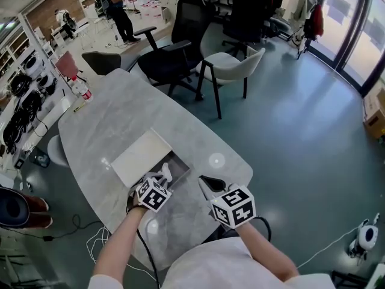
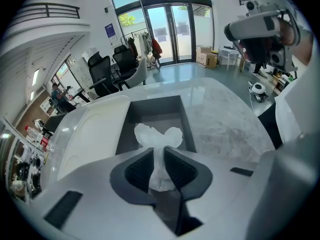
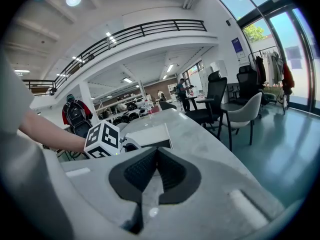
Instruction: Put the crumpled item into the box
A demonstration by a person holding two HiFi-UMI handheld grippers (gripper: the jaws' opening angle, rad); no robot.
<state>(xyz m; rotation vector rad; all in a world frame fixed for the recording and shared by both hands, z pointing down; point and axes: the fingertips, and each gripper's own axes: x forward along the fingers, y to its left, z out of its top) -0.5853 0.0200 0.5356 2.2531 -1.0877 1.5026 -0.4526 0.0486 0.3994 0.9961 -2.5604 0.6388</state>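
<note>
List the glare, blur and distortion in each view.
Head view: round glare spots on the table, edges bow. Left gripper view: fisheye with black corners, crumpled item sharp in the left hand-held gripper. Right gripper view: fisheye, windows washed out.

White crumpled item [image 2: 159, 136]; grey box [image 2: 152, 108], white lid [image 2: 90, 129]; grey marbled table [image 1: 114, 113]; black-and-white marker cube [image 1: 233, 206]

Marble table [image 1: 120, 119], black chairs [image 1: 168, 59], teal floor [image 1: 301, 119]
</note>
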